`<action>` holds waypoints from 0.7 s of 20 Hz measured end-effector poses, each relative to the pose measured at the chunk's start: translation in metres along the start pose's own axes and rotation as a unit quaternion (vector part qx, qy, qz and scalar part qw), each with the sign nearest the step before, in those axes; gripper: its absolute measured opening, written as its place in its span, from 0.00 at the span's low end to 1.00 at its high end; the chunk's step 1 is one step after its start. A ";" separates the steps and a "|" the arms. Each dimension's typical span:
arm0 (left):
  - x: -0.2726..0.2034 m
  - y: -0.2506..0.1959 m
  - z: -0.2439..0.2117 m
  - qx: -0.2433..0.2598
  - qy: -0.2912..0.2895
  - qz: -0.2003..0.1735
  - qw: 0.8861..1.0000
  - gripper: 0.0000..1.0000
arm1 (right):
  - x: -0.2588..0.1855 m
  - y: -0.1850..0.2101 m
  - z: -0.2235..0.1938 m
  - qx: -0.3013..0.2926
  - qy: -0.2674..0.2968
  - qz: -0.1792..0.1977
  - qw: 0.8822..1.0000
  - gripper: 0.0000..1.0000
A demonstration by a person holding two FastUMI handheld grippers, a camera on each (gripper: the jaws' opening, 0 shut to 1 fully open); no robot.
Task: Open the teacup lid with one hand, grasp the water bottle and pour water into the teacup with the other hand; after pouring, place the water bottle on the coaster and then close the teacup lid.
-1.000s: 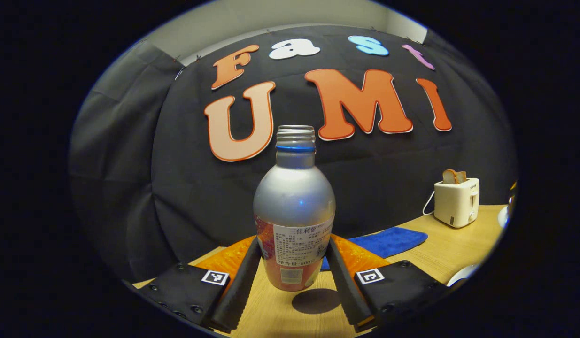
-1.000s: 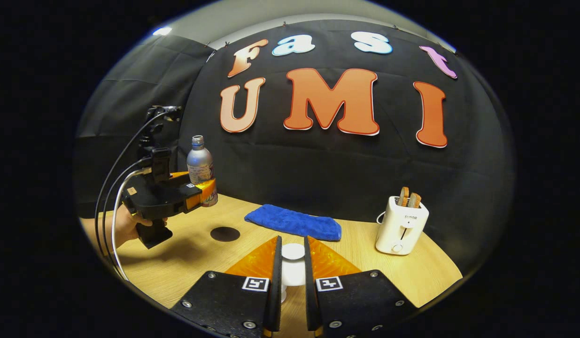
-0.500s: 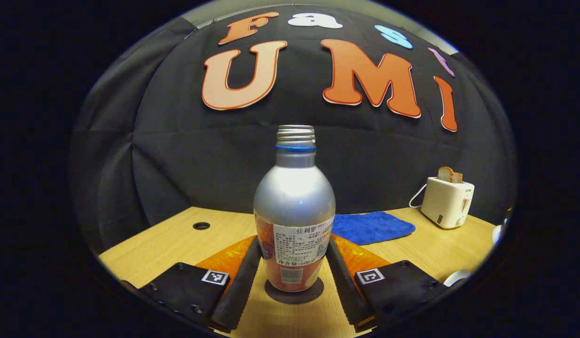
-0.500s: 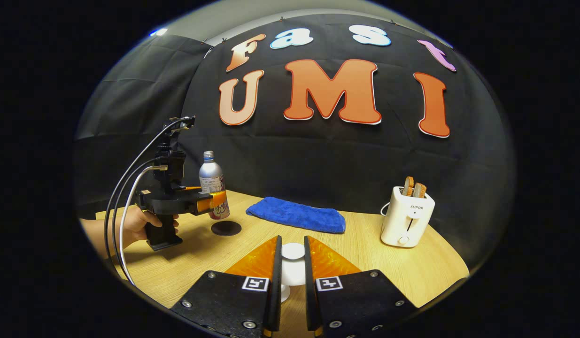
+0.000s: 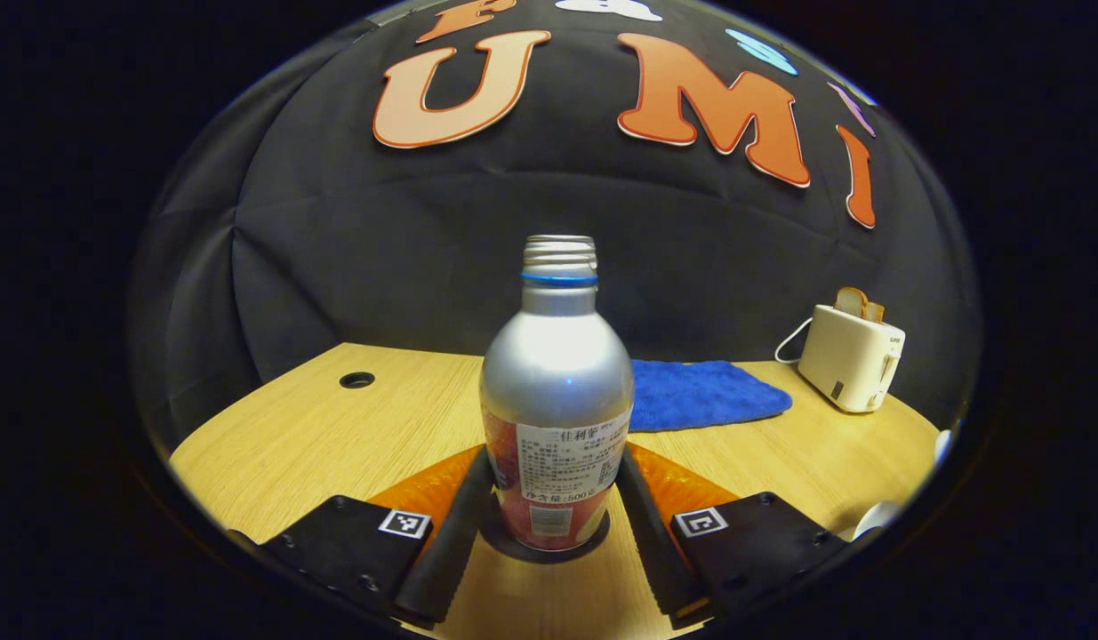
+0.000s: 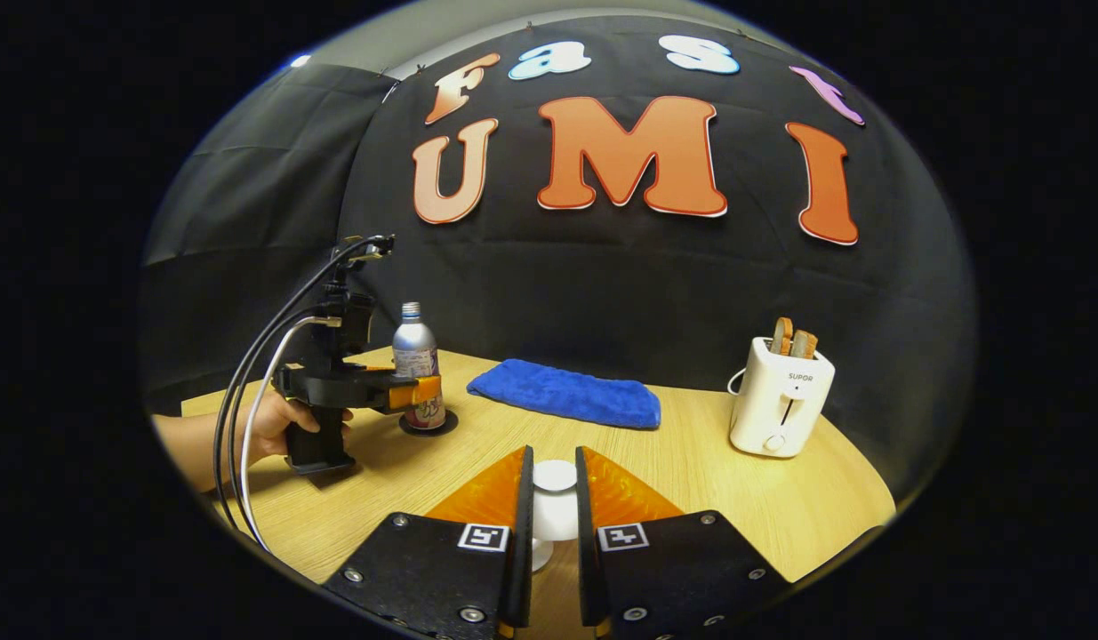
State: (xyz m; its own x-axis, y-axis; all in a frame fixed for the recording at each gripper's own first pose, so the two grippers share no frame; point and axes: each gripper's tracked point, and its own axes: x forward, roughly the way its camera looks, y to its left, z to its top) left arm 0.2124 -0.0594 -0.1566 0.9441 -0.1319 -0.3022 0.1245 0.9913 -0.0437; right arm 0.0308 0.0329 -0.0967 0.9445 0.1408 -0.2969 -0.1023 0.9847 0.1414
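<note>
Lowered since a second ago, the water bottle (image 5: 557, 391) now stands upright with its base on the dark round coaster (image 5: 549, 544), where before it hung above the wood with only its shadow beneath. In the left gripper view the left gripper (image 5: 549, 524) has both fingers pressed against the bottle's lower body at the bottom centre of the frame; the bottle's threaded neck is uncapped.

In the right gripper view the same bottle (image 6: 419, 378) and coaster (image 6: 428, 424) sit at the middle left, with a hand (image 6: 277, 427) holding the left gripper's handle and cables looping off it. At the bottom centre the right gripper (image 6: 554, 524) is closed on the white teacup lid (image 6: 555, 476), one finger on each side of it.

Light wood-grain table (image 6: 717, 498) fills the lower half of both views, with a round cable hole (image 5: 356, 380) at the middle left of the left gripper view. A blue cloth (image 6: 566, 404) lies flat near the centre, and a white toaster (image 6: 781, 409) with bread slices in its slots stands at the right. Black draped cloth walls the booth behind.
</note>
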 end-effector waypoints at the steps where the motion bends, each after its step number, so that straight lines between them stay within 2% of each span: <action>1: 0.001 0.003 0.002 0.000 -0.006 -0.001 1.000 0.84 | 0.001 0.003 -0.001 0.001 0.001 0.004 1.000 0.22; 6: 0.005 0.004 -0.001 -0.005 -0.005 0.002 1.000 0.82 | 0.006 0.014 -0.008 -0.001 0.010 0.020 1.000 0.22; 11: -0.005 0.000 0.003 -0.015 -0.012 -0.014 1.000 0.97 | 0.011 0.023 -0.016 0.002 0.016 0.030 0.999 0.22; 14: -0.014 0.001 0.004 -0.002 -0.017 -0.010 1.000 0.97 | 0.015 0.029 -0.023 0.005 0.021 0.036 0.999 0.23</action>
State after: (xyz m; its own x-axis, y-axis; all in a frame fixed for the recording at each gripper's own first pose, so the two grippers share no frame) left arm 0.2008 -0.0564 -0.1490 0.9514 -0.1508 -0.2684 0.1419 0.9885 -0.0526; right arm 0.0345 0.0655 -0.1187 0.9209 0.2161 -0.3245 -0.1670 0.9708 0.1724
